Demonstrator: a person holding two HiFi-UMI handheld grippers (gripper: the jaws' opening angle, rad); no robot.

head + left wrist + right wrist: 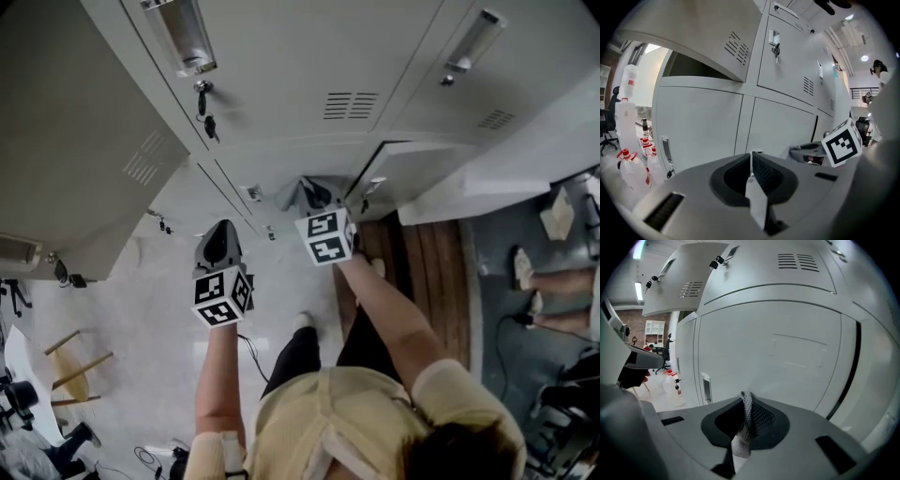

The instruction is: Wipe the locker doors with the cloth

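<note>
The grey lockers [281, 75] stand in front of me. My right gripper [317, 195] is low against a lower locker door [787, 357], shut on a grey mesh cloth [746, 405]. The cloth [293, 195] bunches at the jaw tips against the door. Held a little back from the lower doors [701, 126], my left gripper [222, 230] is shut with nothing between its jaws. In the left gripper view its tips [751, 155] meet, and the right gripper's marker cube [841, 142] shows to the right. An upper door [66, 141] hangs open over the left gripper.
Keys [204, 101] hang from the upper locks. A wooden strip [427, 272] runs along the floor on the right, with another person's legs [553, 281] beyond it. Plastic bottles [628, 164] stand at the far left and a wooden stool [70, 361] behind.
</note>
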